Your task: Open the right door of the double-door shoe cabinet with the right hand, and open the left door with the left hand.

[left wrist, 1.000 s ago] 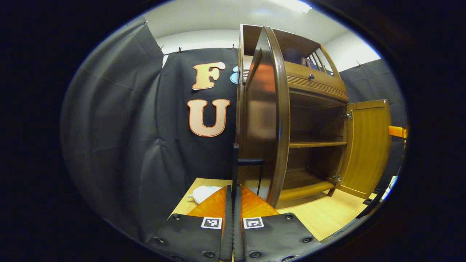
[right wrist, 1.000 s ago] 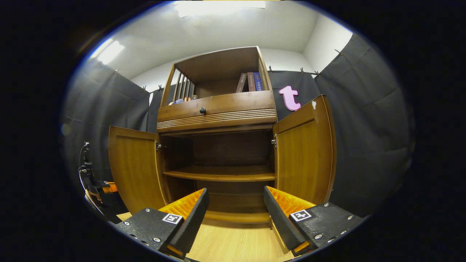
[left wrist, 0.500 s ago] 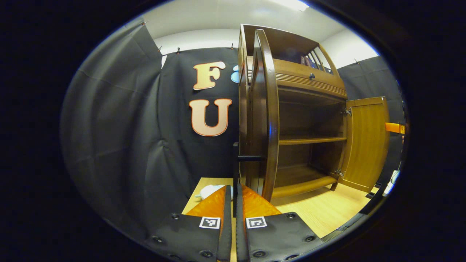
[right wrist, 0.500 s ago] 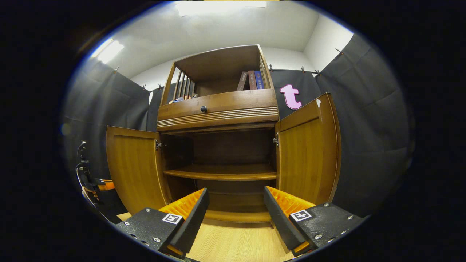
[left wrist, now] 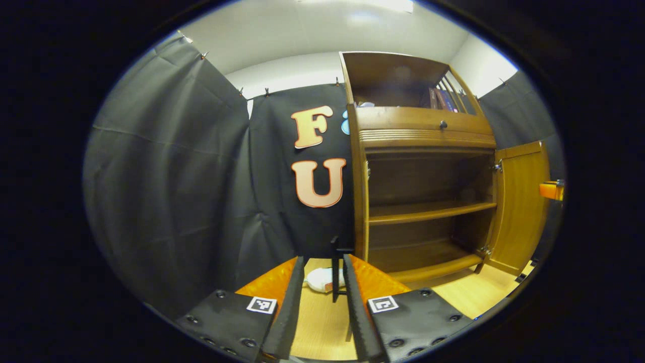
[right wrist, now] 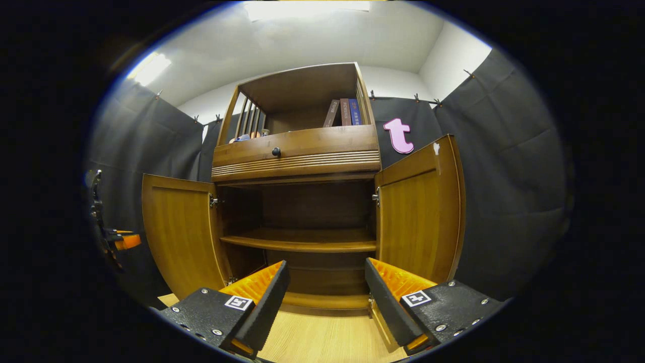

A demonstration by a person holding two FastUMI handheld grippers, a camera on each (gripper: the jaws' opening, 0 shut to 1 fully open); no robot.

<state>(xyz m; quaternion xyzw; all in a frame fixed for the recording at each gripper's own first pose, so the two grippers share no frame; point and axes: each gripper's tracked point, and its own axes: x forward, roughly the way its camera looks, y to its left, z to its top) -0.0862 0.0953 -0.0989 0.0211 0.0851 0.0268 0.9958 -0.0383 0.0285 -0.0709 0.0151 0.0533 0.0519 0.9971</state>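
Both shoe cabinet doors [right wrist: 176, 232] stand open while my left gripper [left wrist: 322, 307] and right gripper [right wrist: 325, 297] are spread, gripping nothing.

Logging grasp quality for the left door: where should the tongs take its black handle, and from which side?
Grip the handle on its thin upright bar, about midway up, one finger on each side. Come from the outer face of the left door, where the bar stands off on a short post. The left tongs are open with the bar between their fingers, which suits this.
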